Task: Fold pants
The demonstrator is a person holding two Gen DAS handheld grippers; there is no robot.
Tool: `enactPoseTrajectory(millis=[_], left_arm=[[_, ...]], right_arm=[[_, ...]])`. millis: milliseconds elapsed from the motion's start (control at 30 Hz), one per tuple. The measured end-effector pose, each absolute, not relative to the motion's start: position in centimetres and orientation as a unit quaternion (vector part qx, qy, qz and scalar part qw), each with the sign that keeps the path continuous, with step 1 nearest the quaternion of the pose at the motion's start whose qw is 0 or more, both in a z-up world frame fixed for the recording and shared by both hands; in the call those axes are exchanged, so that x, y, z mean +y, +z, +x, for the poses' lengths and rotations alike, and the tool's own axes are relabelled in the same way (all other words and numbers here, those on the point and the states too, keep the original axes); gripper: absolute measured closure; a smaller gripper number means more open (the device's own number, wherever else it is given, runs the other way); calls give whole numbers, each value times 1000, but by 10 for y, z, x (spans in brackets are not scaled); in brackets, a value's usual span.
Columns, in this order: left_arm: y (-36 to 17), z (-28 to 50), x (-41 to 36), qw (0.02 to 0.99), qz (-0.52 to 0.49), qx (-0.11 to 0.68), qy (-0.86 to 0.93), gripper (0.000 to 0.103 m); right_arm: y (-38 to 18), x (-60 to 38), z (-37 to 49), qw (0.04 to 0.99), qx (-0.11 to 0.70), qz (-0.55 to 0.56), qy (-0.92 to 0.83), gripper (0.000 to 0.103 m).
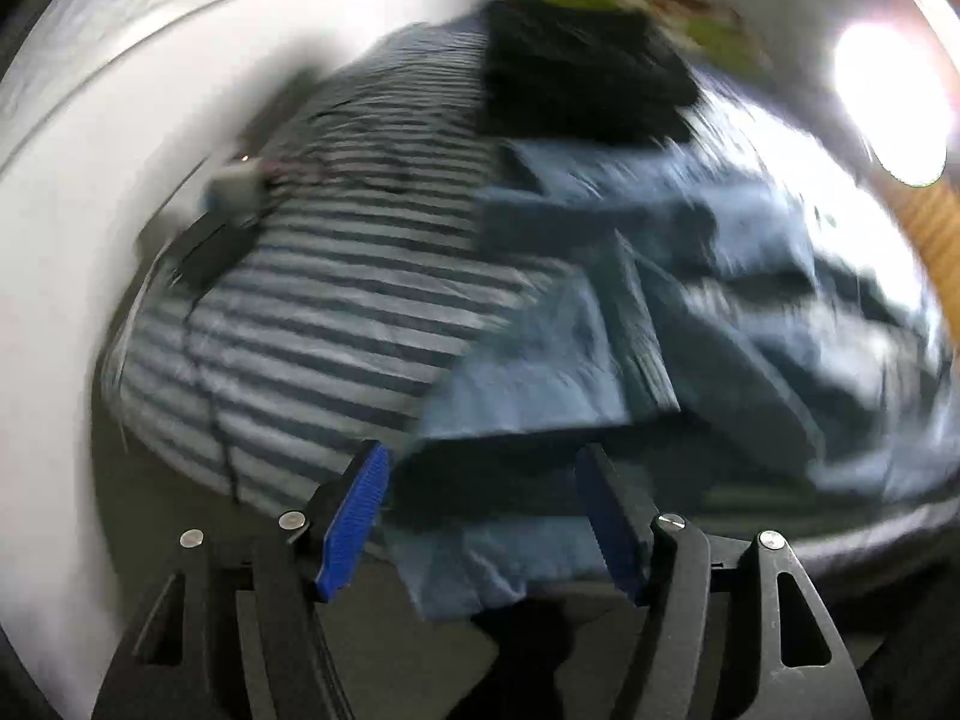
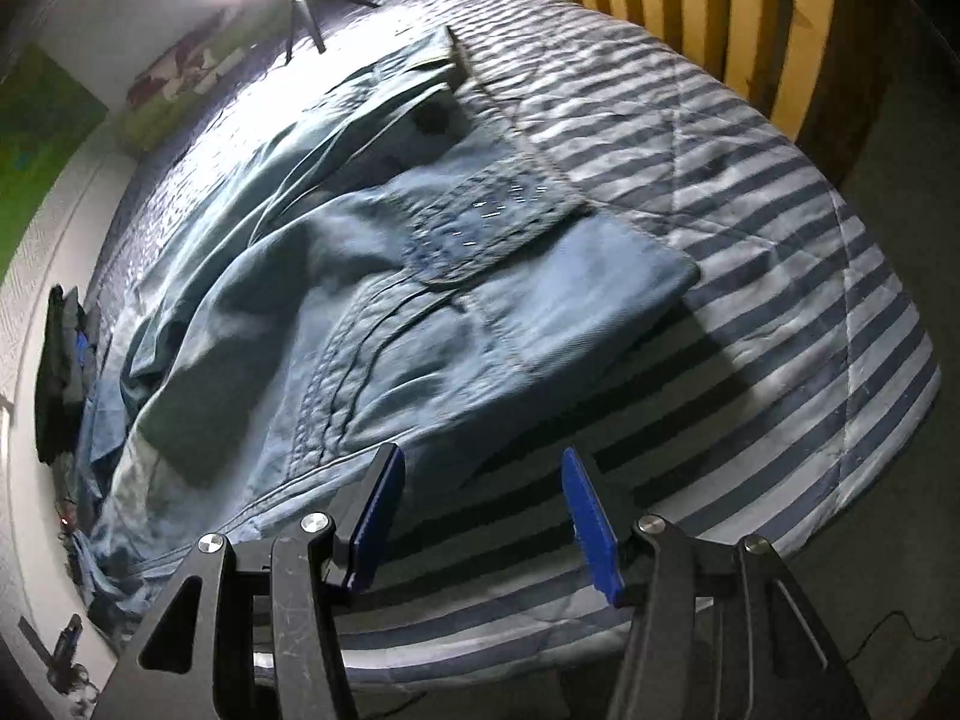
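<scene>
Pants (image 2: pixel 384 276) lie rumpled on striped bedspread (image 2: pixel 780 276), both grippers spread

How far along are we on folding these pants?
Early. Done: the blue pants lie on the striped bedspread, rumpled, one part doubled over. In hand: nothing; left gripper and right gripper are open, the left straddling a hanging edge. Left: smoothing and folding.

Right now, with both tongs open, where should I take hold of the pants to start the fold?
Probably the hem edge of the pants that hangs over the near side of the bed. It lies between the open left tongs, so close there from the bed's near side. The right tongs hover over bare striped cover, just beside the near seamed edge, a likely second hold.
</scene>
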State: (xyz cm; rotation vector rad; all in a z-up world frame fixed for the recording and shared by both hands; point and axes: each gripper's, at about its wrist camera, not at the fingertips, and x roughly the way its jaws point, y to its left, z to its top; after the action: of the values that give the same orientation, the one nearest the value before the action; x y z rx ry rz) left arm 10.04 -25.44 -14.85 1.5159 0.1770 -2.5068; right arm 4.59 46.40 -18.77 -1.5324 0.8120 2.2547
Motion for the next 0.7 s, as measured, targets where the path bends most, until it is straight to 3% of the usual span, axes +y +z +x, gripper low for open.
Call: enactPoseTrajectory(millis=[100,167,300,400,467,567,700], left_arm=[[-168,81,-228,97,530,5,-842,33],[-175,67,-230,102,535,7,-838,33],[-166,47,-300,160,495,175,-836,33],[-149,45,-340,225,462,204,-833,33],[-136,46,-344,212,453,210,-840,33],[-123,37,-313,158,466,159,-856,31],[-129,13,-262,80,500,141,-851,24]], right_arm=[[-188,450,37,141,280,-539,782,52],[-188,440,32,133,273,-543,783,52],[-181,419,21,127,238,-545,794,52],[-174,404,14,118,210,-544,804,52],[-167,392,10,101,190,-542,812,52],[-160,364,2,48,145,-541,827,52],[-158,307,-9,-33,41,-543,838,52]])
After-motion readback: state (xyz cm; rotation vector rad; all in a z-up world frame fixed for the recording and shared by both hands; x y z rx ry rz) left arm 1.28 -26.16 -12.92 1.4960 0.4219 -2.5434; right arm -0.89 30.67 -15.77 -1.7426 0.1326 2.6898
